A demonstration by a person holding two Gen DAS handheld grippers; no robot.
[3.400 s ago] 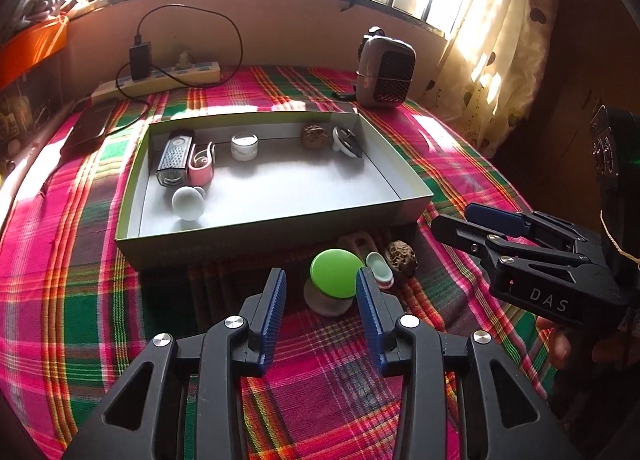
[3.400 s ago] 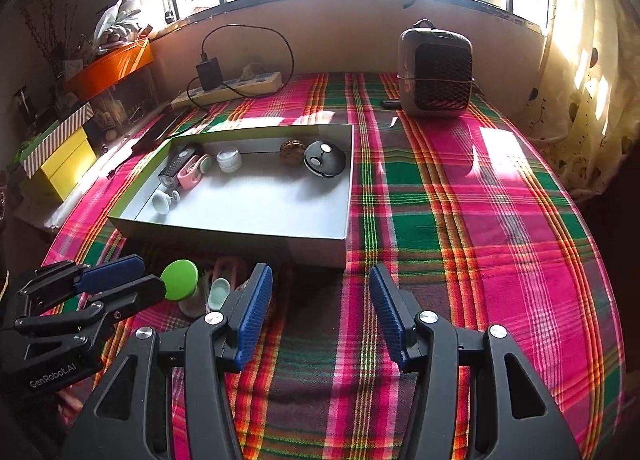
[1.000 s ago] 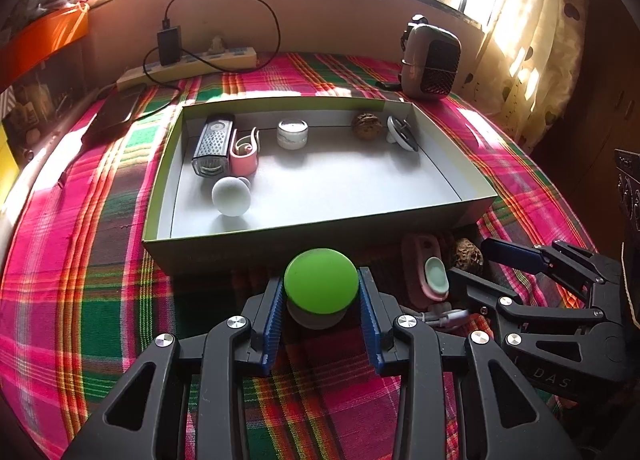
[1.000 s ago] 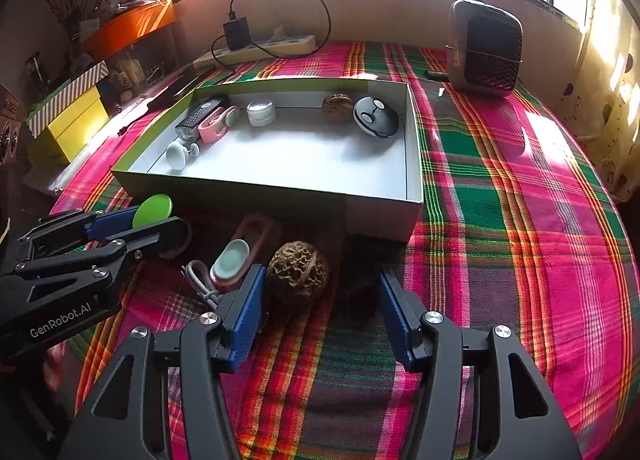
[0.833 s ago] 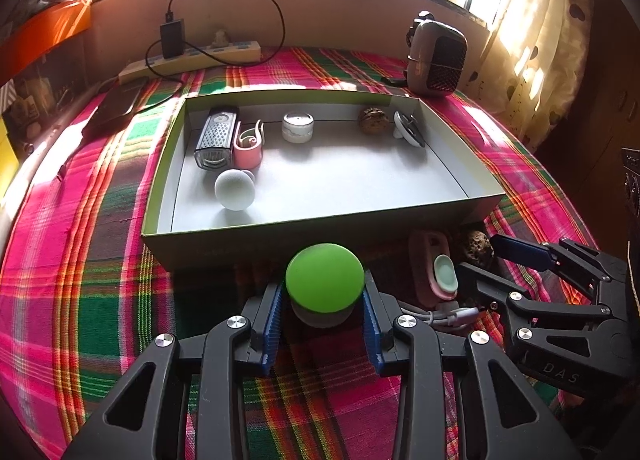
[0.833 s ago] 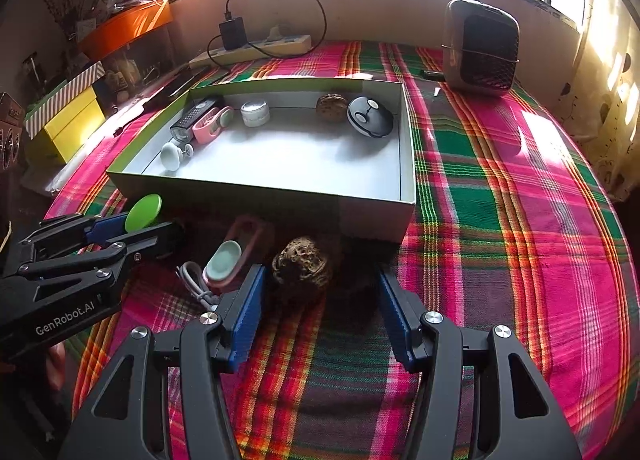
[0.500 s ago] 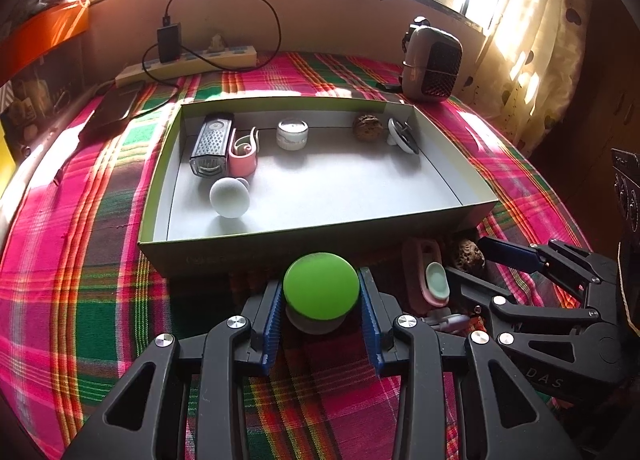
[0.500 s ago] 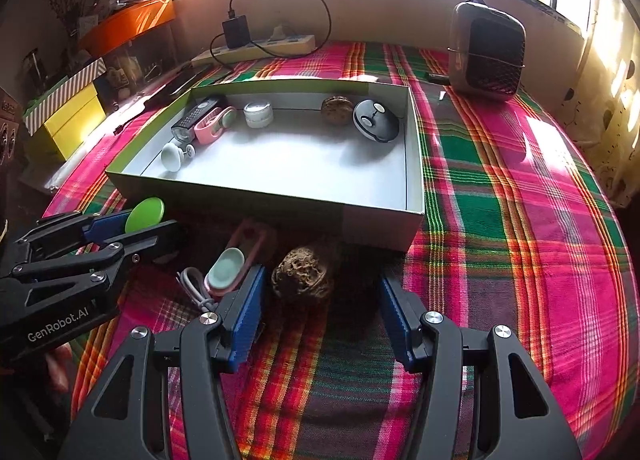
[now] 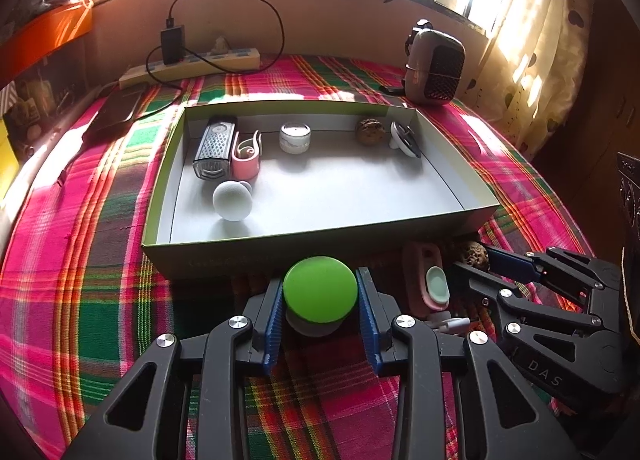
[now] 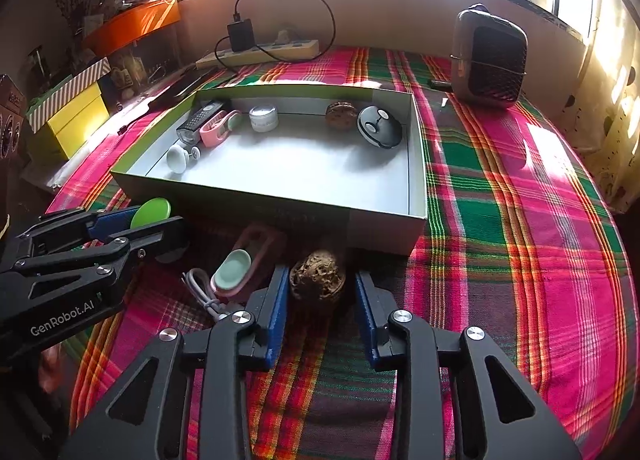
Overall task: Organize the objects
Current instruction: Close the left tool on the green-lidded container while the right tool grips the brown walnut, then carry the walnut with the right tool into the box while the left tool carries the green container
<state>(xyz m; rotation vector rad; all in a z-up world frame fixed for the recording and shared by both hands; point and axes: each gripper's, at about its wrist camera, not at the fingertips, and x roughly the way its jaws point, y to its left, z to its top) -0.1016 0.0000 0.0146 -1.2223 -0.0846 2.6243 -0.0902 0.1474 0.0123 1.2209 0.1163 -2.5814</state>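
Green is what fills your left tool (image 9: 320,281): the green-capped knob (image 9: 320,291) sits between its blue pads, which have just been closing and now press on both sides of the cap. The knob is just in front of the near wall of the open cardboard box (image 9: 320,250), low over the plaid cloth (image 9: 80,280).

Your right tool (image 10: 320,274) straddles the brown walnut (image 10: 317,282), which rests on the cloth near the box's front corner. Its jaws have just been closing too; the left pad lies against the shell, while a dark gap shows on the right, so there is no grip on it.

Just to the walnut's left lie a pink holder (image 10: 260,244) carrying a mint-coloured piece, and a pale cable (image 10: 200,294).

Inside the box stand a white knob (image 9: 232,202), a grey lamp (image 9: 213,150), a pink clip (image 9: 246,159), a white jar (image 9: 295,137), a second walnut (image 9: 371,131) and a black-and-white disc (image 9: 404,138).
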